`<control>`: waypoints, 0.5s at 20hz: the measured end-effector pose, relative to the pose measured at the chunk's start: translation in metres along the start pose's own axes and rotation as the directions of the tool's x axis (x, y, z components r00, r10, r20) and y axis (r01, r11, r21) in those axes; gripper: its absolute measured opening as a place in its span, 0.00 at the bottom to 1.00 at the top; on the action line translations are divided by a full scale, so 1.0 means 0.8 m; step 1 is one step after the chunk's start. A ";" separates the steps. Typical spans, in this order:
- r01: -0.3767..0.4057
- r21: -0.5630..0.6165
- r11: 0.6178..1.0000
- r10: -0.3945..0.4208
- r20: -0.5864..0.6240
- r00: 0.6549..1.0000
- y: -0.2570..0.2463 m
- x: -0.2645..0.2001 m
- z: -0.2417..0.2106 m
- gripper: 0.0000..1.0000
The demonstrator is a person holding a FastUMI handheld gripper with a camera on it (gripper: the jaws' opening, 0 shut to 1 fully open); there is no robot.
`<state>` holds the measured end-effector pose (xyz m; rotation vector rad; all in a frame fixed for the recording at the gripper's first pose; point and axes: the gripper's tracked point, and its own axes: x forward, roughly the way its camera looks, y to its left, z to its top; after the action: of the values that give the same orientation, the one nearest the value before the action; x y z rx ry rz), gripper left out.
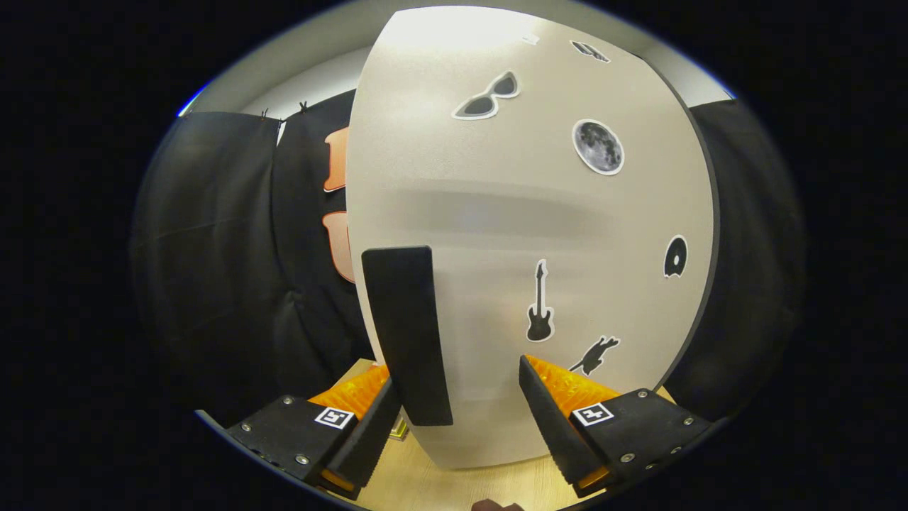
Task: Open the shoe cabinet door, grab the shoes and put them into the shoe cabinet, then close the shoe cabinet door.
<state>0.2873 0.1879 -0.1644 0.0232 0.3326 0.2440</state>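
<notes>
The shoe cabinet's pale door (525,213) stands close in front of me, with small stickers of sunglasses, a moon and a guitar on it. A black upright handle (406,333) runs along the door's left edge. My gripper (457,397) is open, and the lower end of the handle lies between its fingers, right beside the left finger (369,426). The right finger (550,419) stands well apart from the handle, in front of the bare door face. I cannot tell whether the door is fully closed or ajar.
A light wooden surface (425,486) lies under the fingers and the door's lower edge. Black cloth wall (213,270) hangs to the left of the door and also to its right. A small dark object (496,505) shows just below the fingers.
</notes>
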 end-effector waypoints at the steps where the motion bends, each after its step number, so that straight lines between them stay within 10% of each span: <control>1: 0.002 -0.001 1.000 -0.002 0.000 1.000 0.002 0.003 0.001 0.96; 10: 0.124 -0.023 0.992 -0.123 0.041 0.992 0.001 0.018 0.008 0.96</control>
<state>0.3025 0.1920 -0.1632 -0.0181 0.2900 0.1248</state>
